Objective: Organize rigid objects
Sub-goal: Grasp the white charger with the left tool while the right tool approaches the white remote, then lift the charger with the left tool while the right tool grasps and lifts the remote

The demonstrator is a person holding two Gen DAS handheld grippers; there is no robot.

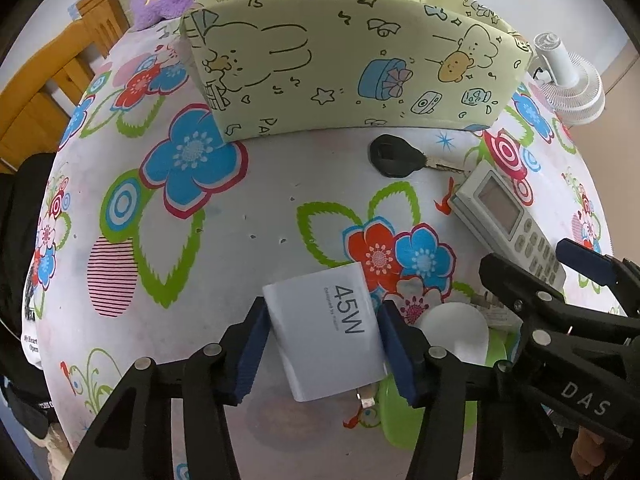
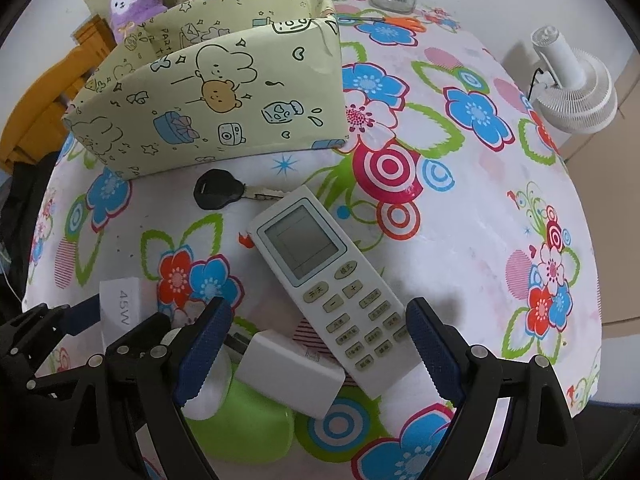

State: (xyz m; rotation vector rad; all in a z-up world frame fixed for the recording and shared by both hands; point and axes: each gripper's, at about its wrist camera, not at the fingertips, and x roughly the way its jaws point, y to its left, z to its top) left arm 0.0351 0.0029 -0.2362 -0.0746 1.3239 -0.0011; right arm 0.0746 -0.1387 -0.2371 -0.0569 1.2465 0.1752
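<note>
Left gripper (image 1: 322, 354), blue ribbed pads on black plastic arms, was clamped on the flat sides of a smooth white charger (image 1: 326, 332), a rounded block marked 45W, at 6 o'clock in the left wrist view. Its metal prongs showed at the lower edge; whether it had left the cloth could not be told.

Right gripper (image 2: 316, 354) stood wide, pads either side of a long white remote (image 2: 324, 276) with a grey screen and rubbery buttons, not touching it. A second white plug (image 2: 288, 372) lay against the remote at 7 o'clock, partly over a glossy green case (image 2: 248, 424).

A black-headed key (image 2: 220, 191) lay at 11 o'clock from the remote, just before a paper-covered box (image 2: 224, 96) printed with cartoons.

The tablecloth (image 2: 480, 220) was glossy and flower-printed; a white ribbed fan (image 2: 572, 88) stood at 2 o'clock.
</note>
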